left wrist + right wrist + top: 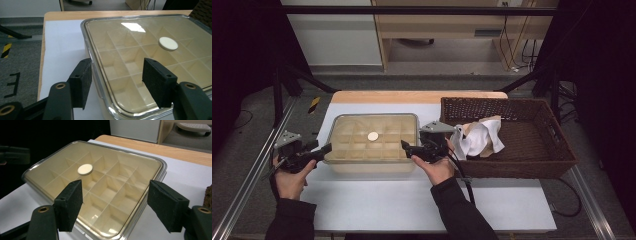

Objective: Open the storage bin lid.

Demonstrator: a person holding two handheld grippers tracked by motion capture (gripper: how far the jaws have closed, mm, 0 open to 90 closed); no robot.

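A beige box (372,116) with a clear lid and several inner compartments stands on the white table. A white round knob (372,136) sits at the middle of the lid. My left gripper (326,148) is at the box's left front corner. In the left gripper view its jaws (116,72) stand open astride the lid's rim (86,37), one pad outside the box and one over the lid, with the knob (168,43) beyond. My right gripper (404,146) hovers open at the box's right front corner, and its view looks across the lid (160,162) to the knob (85,169).
A dark wicker basket (512,165) stands right of the box and holds a crumpled white cloth (482,140) over brown paper. The bare white table top (412,200) runs in front of the box. Metal rails flank the table.
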